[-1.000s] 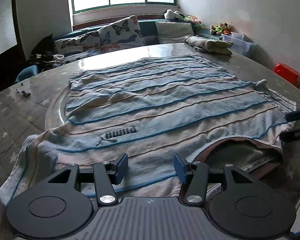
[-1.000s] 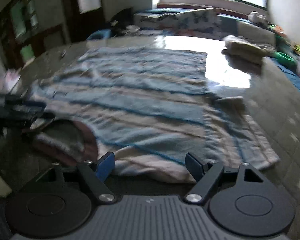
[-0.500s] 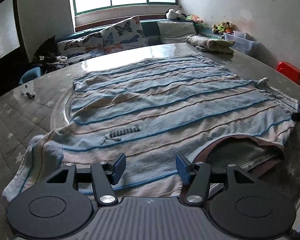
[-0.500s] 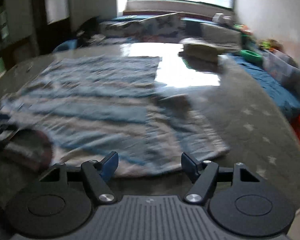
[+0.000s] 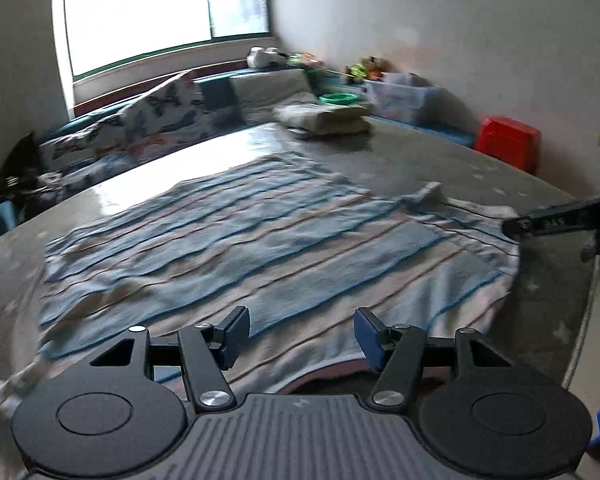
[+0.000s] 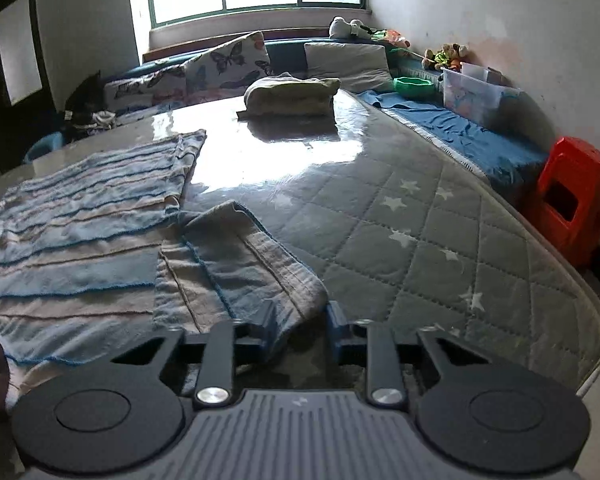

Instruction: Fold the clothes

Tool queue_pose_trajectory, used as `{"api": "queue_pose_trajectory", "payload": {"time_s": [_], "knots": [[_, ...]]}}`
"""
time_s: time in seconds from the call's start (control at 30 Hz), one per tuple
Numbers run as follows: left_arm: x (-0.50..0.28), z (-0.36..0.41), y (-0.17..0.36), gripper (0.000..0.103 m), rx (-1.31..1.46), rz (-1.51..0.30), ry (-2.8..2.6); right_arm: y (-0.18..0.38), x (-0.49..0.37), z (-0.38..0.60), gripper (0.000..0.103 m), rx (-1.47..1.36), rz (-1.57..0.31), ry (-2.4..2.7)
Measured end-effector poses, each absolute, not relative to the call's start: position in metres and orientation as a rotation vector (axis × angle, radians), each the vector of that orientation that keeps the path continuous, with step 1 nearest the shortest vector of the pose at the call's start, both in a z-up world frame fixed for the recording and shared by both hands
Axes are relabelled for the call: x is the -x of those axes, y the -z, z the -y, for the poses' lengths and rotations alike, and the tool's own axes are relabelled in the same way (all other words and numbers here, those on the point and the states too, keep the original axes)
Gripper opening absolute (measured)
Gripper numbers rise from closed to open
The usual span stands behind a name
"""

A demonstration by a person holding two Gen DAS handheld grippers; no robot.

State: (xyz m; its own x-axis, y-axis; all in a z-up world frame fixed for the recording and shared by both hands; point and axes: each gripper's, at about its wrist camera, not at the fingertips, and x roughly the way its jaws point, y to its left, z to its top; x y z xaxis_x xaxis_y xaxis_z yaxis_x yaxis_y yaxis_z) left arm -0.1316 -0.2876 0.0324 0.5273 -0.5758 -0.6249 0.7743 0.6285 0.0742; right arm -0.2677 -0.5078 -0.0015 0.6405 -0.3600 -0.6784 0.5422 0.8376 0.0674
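Observation:
A blue and beige striped T-shirt [image 5: 260,248] lies flat on the quilted grey table [image 5: 440,160], its collar toward me. My left gripper [image 5: 300,334] is open and empty, just above the shirt near the collar. My right gripper [image 6: 300,322] stands at the shirt's right sleeve [image 6: 236,264]; the sleeve's end lies between its half-closed jaws, which have not pinched it. The right gripper also shows at the right edge of the left wrist view [image 5: 560,222]. The shirt's body shows at the left of the right wrist view [image 6: 72,232].
A folded pile of clothes [image 6: 290,98] sits at the table's far end. A cushioned bench with pillows [image 6: 228,60] runs under the window. A red stool [image 6: 572,204] and a clear storage box [image 6: 474,94] stand along the right wall.
My right gripper has swung right to the sleeve and narrowed its jaws around the sleeve's end. My left gripper has shifted right and forward over the collar area, still open.

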Motion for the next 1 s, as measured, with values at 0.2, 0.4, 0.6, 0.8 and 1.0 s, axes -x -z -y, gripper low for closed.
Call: {"api": "queue_pose_trajectory", "payload": {"time_s": [0.2,0.4,0.6,0.8,1.0], "knots": [[0.141,0.308,-0.016,0.061,-0.409,-0.634,0.891,-0.015,0.271,0.5,0.008,-0.31,-0.653,0.464],[0.143,0.306,-0.008,0.062,-0.416,-0.649,0.892,-0.044,0.263,0.472,0.008,-0.292,-0.581,0.3],[0.136,0.289,-0.014,0.065,-0.356,-0.649,0.84,-0.053,0.24,0.433,0.008,-0.276,-0.581,0.098],[0.129,0.27,-0.014,0.067,-0.318,-0.673,0.781,-0.027,0.212,0.407,0.01,-0.291,-0.653,-0.023],[0.13,0.268,-0.015,0.067,-0.329,-0.664,0.78,-0.013,0.212,0.409,0.02,-0.306,-0.703,-0.031]]}}
